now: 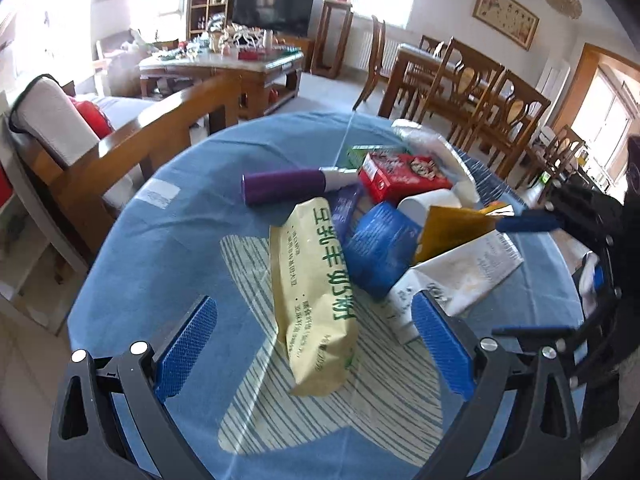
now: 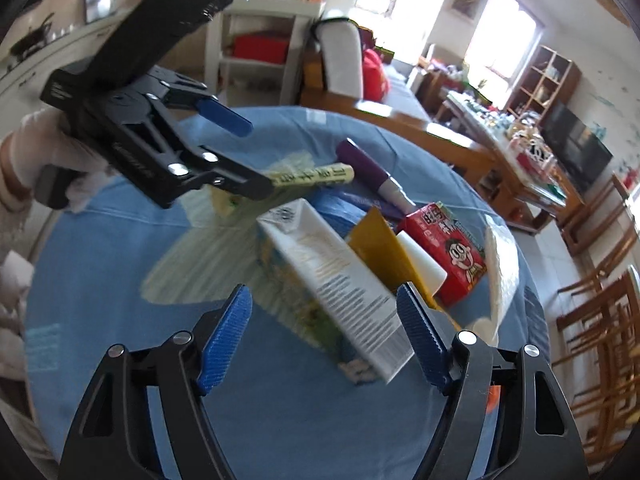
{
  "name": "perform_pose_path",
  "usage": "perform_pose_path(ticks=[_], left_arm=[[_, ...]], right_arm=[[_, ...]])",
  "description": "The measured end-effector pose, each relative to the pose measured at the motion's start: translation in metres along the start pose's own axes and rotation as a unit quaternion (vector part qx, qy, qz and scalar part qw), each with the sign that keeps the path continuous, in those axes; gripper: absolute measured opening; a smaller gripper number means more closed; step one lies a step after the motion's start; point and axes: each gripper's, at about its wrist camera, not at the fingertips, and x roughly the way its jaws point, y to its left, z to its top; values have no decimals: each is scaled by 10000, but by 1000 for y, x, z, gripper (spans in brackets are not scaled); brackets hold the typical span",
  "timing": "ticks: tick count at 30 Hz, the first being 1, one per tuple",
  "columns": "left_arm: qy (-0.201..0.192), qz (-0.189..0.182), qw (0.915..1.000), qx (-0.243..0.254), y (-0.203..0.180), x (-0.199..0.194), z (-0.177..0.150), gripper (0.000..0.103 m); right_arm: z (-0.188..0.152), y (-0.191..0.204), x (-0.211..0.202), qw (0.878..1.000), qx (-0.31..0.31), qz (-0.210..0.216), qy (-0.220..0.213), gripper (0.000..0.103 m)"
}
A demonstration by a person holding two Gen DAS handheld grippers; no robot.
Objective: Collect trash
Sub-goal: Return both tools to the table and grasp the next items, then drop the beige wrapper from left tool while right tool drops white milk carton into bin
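A pile of trash lies on a round table with a blue cloth point(image 1: 160, 248). A tan paper bag point(image 1: 316, 292) with green print lies between the fingers of my open left gripper point(image 1: 316, 344). Behind it are a blue carton point(image 1: 380, 248), a purple tube point(image 1: 284, 186), a red box point(image 1: 400, 178), a yellow packet point(image 1: 452, 228) and a white carton point(image 1: 460, 276). My right gripper point(image 2: 324, 336) is open around the end of the white carton point(image 2: 340, 280). The left gripper point(image 2: 236, 152) shows in the right wrist view, open above the tan bag point(image 2: 312, 174).
A striped mat point(image 1: 360, 392) lies under the pile. A wooden sofa arm point(image 1: 132, 144) stands left of the table, dining chairs point(image 1: 480, 96) behind it. A red carton point(image 2: 448, 248) and a white plastic piece point(image 2: 504, 272) lie at the pile's far side.
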Motion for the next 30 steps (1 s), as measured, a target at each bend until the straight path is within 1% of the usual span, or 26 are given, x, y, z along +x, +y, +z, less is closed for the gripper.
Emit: perform_pose_path(ticks=[1,3,4,6,7,9,10,11,12,13,14,15,16,17,19,20,22,23,25,26,30], left_arm=[[83,-32,10000,0,2,4,-1,93],[218,-7,9998,7,6,12,-3,86],[251,1,9997,-2,8,13,-4,85],[326,-27,9995,-44,14,15,-7,78],[347,-52,9994,-71,17,17,-8,76],[309,-4,9995,-21,18,16,-8,71],[304,38,9995,5,19,16,-8,69],[290,107,9995,50,18,16,-7,62],[266,200,9994,108,18,16,-7,56],[256,220,9994,117,19,16,-7,54],[247,209,9994,109,20,15,-6,48],[237,175,9995,99,20,14,-6,38],[229,137,9996,77,22,13,-6,34],[228,87,9997,55,23,13,-7,26],[206,-24,9998,-2,26,10,-8,17],[184,-55,9998,-20,27,8,-8,12],[37,-166,9998,-65,26,0,-11,12],[-66,-246,9996,-83,25,-6,-12,12],[-258,-417,9987,-127,22,-17,-15,12],[-393,-496,9979,-127,19,-25,-17,12],[-813,-770,9935,-196,6,-51,-20,12]], right_arm=[[2,2,6,10000,-17,13,48,75],[5,1,13,9998,-98,72,172,75],[5,0,16,9996,-129,125,212,75],[7,-1,25,9992,-139,202,315,75],[3,-3,25,9991,-148,197,339,74],[3,-3,28,9992,-128,137,356,70],[3,-4,29,9991,-32,209,362,65],[2,-6,29,9986,132,342,379,62],[1,-8,29,9976,254,473,427,52],[0,-8,33,9965,328,588,487,44],[-2,-7,34,9952,414,677,575,43],[-5,-6,35,9951,447,638,604,43],[-7,-4,33,9950,534,600,599,43],[-9,-4,31,9940,674,627,594,43],[-13,-1,25,9913,939,714,579,42],[-16,0,20,9897,1109,744,511,42],[-22,3,11,9855,1437,828,348,42],[-28,5,2,9815,1682,900,172,42],[-34,8,-11,9755,1976,962,-85,42],[-41,8,-22,9691,2236,992,-317,42],[-63,9,-62,9476,2885,930,-1004,42]])
